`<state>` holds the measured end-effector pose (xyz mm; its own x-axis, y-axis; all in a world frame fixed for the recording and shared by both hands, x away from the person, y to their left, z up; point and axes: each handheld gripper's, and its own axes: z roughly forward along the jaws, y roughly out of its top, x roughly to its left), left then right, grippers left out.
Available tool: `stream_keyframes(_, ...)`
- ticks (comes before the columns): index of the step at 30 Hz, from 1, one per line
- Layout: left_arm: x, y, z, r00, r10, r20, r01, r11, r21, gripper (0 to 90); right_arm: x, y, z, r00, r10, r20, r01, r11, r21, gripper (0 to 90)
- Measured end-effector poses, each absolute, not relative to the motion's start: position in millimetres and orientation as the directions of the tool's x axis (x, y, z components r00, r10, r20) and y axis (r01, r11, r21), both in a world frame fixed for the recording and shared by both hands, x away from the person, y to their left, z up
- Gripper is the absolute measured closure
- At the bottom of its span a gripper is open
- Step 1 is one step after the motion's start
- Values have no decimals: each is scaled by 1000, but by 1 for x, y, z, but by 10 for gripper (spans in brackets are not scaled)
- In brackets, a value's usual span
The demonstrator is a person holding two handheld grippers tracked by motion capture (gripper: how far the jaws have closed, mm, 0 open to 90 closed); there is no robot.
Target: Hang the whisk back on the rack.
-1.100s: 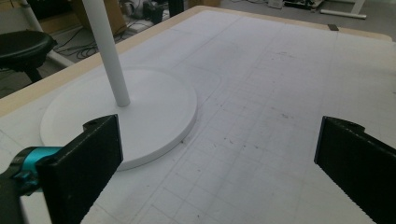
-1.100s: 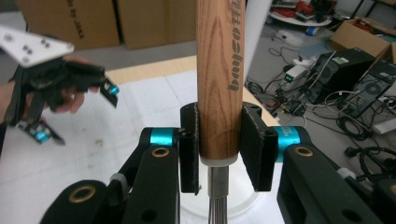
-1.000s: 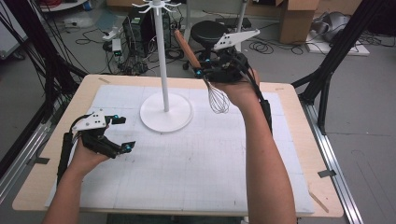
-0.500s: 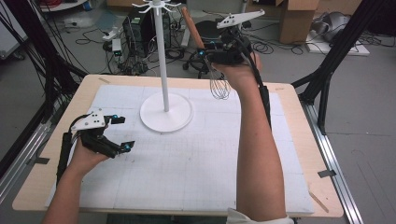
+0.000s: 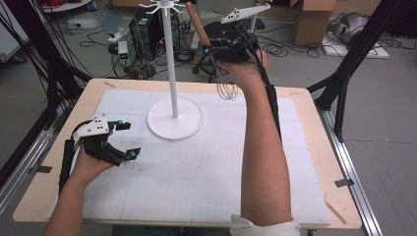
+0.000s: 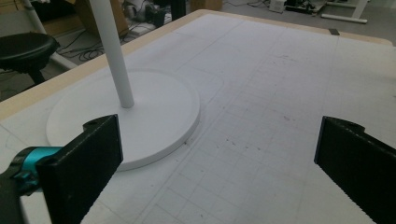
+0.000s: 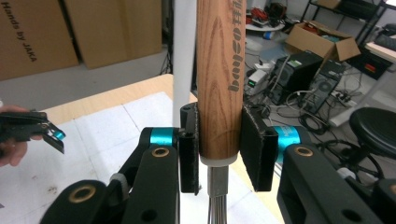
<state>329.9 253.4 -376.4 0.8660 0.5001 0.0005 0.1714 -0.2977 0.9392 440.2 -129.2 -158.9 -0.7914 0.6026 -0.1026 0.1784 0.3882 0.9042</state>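
We held the whisk (image 5: 216,59) by its wooden handle in the closed jaws of the right gripper (image 7: 219,149), above the desk's far edge, near the white stand (image 5: 173,59), probably to hang it; the left gripper (image 5: 123,140) rested wide open and empty near the left edge.

— Where does the high view sit?
— Above the surface's (image 5: 305,147) near edge, facing forward and down.
— The others?
— Each looks closely along its own jaws; all three share the white stand (image 5: 175,115) (image 6: 123,116) (image 7: 184,60).
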Motion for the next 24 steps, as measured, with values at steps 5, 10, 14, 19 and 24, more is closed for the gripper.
stream_keyframes(5, 330, 253, -376, 865, 502, 2, 172, -300, 938, 17, 440, -123, -161, -799, 592, -107, 171, 394, 903, 703)
stream_keyframes(10, 330, 254, -377, 865, 501, 1, 173, -301, 938, 17, 438, -124, -160, -805, 585, -101, 157, 374, 914, 704)
stream_keyframes(14, 331, 253, -377, 867, 498, 5, 171, -306, 937, 17, 436, -125, -159, -809, 579, -105, 156, 383, 910, 704)
stream_keyframes(19, 330, 253, -377, 867, 499, 4, 171, -305, 937, 17, 437, -121, -162, -807, 579, -120, 160, 410, 898, 704)
stream_keyframes(24, 330, 253, -377, 866, 500, 2, 174, -305, 936, 17, 440, -117, -163, -807, 579, -116, 168, 413, 895, 704)
